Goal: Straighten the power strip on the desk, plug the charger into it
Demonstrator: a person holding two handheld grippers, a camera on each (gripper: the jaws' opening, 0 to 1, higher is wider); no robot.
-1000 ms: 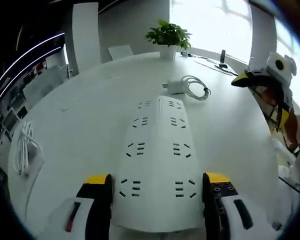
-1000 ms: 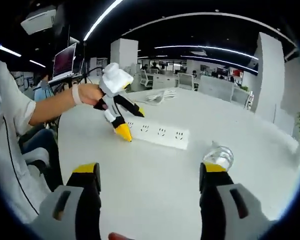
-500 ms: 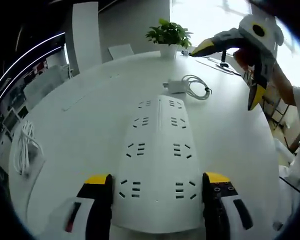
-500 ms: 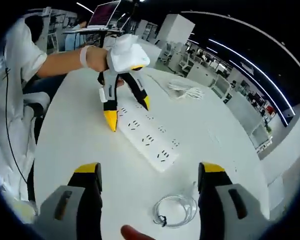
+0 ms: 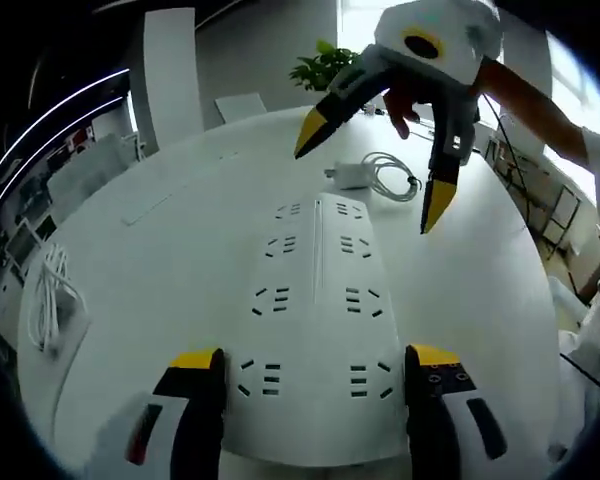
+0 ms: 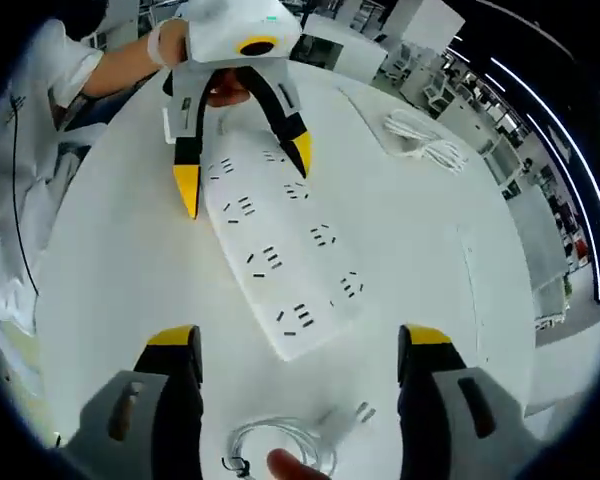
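We judge the task to be at its early middle: the power strip lies flat on the white worktop, its near end between the spread jaws of our left claw, which stands open astride it without visibly pinching it. In the right gripper view the same strip runs slantwise across the worktop, with the left claw open over its far end, one yellow tip on each side. Whether the strip now counts as straight we cannot tell, since nothing here fixes a line to square it against; we take the straightening to be under way or near done rather than finished. The plugging is plainly not yet done: the charger with its coiled white cable sits on the worktop just beyond the strip's far end, apart from it, and every socket we can see is bare. Our right claw hangs open in the air above that charger, jaws wide, holding nothing; in its own view the right claw is likewise apart, with the charger and cable low between its jaws. What is left, as we read it, is to grasp the charger, carry it to a socket and press it in. A potted plant stands at the worktop's far edge.
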